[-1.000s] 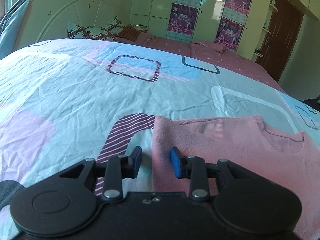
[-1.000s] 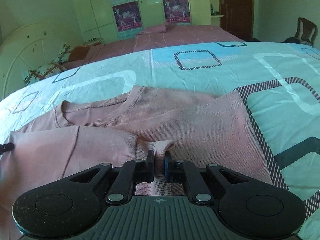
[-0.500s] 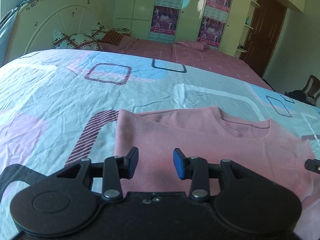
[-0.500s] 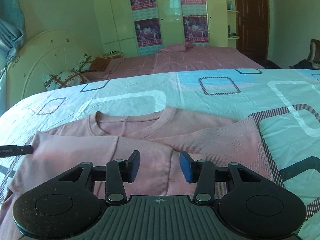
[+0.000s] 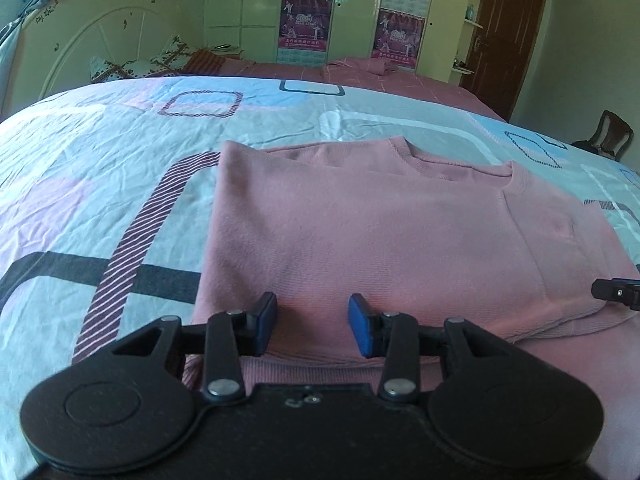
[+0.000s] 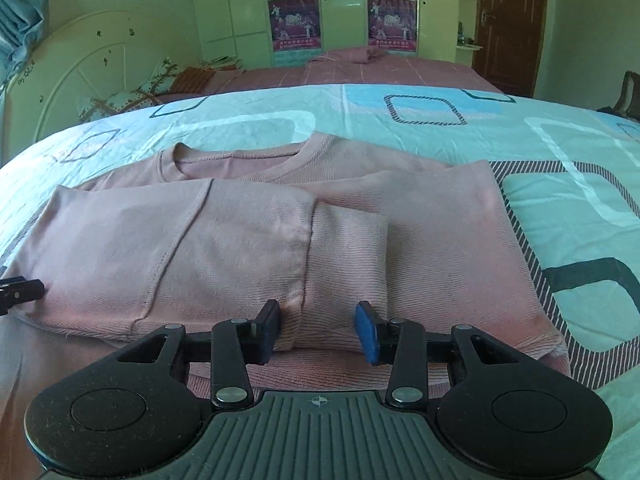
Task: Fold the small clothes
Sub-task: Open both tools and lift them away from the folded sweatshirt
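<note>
Since the pink sweater point(image 5: 360, 232) lies crosswise just ahead of both released grippers, your left gripper point(image 5: 312, 330) and right gripper point(image 6: 318, 330) sit equally near its hem.

One pink knit sweater point(image 5: 360, 232) on one patterned light-blue bedsheet point(image 5: 100, 168), two black grippers with blue pads (left point(image 5: 312, 322), right point(image 6: 318, 326)), two purple wardrobe posters point(image 6: 296, 24), one brown wooden door point(image 6: 508, 20).

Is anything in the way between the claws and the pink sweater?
Nothing visible. The pink knit sweater lies alone on the patterned bedsheet, and the left claw and right claw both sit right over its near edge with jaws apart.
</note>
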Available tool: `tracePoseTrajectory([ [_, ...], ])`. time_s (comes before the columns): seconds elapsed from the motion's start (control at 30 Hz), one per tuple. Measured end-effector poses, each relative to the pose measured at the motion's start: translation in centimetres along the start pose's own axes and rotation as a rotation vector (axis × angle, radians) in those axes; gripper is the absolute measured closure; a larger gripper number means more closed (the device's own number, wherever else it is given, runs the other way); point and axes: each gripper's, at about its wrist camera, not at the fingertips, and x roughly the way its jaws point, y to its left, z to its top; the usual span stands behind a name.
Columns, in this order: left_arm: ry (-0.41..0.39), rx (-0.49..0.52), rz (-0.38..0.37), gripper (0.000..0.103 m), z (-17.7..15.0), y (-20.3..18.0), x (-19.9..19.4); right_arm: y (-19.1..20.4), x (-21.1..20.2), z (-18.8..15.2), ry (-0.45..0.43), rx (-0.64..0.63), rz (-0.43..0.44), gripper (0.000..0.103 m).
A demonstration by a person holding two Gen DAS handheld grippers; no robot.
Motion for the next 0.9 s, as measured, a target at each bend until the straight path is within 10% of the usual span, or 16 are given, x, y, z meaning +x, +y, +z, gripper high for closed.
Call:
tracePoseTrajectory([
  [0.5, 0.028, 0.045, -0.121, 0.064, -3.6, -5.7, -5.6, 6.0, -5.5, -4.1, 0.035, -0.092, 0.202, 0.063],
  [0.9, 0.056, 0.107, -0.082, 0.063, -9.7, -5.6, -8.5, 1.7, -8.7, -9.7, 0.070, -0.122, 0.118, 0.063],
])
